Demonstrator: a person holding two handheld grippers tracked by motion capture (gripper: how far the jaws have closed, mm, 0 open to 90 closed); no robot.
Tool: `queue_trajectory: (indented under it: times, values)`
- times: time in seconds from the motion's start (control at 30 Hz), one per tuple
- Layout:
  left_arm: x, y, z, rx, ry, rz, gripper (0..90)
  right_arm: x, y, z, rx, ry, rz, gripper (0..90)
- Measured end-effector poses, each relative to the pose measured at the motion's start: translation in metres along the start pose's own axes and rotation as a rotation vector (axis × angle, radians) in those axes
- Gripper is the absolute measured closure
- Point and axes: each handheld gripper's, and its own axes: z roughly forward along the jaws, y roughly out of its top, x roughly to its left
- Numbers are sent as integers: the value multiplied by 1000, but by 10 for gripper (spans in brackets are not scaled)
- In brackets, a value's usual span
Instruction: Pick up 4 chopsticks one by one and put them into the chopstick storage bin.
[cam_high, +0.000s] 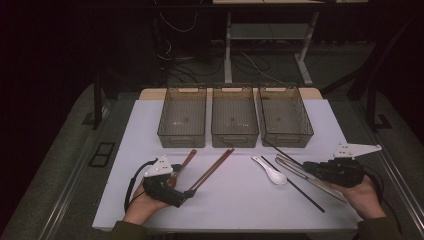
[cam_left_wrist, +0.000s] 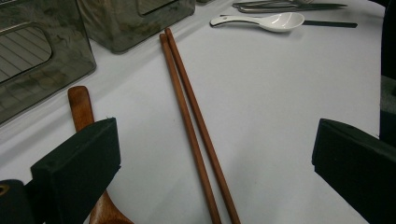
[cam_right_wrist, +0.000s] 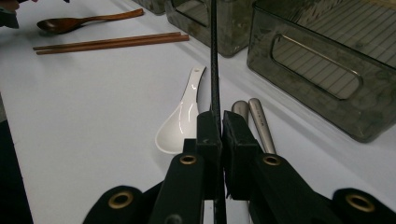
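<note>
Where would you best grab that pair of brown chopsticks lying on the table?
Grip the brown chopsticks near mid-length, coming down from above with the jaws across the pair. They lie flat, side by side and touching on the white table, so one pinch likely gathers both. The left gripper already straddles them, open.

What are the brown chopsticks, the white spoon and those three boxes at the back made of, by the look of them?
The brown chopsticks look like wood, matt reddish-brown with no gloss. The white spoon seems glazed ceramic, though glossy plastic is possible: it shows bright reflections. The three boxes look like smoky see-through plastic, since the ribbed floor shows through their walls.
</note>
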Motion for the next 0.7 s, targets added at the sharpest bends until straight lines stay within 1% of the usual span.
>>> queue_trajectory:
  times: [0.13,0.2,0.43,0.47,0.7]
  values:
    - [-1,-1,0,-12,2,-15,3,1,6,5,1,8,-2,856]
    - [-1,-2,1,-11,6,-18,3,1,7,6,-1,12,-5,856]
    - [-1,-3,1,-16,5,-19,3,1,15,12,-6,22,-12,856]
    - [0,-4,1,-18,5,-21,3,1,18,14,-6,24,-20,856]
    - [0,-4,1,-19,5,-27,3,1,24,20,-5,37,-20,857]
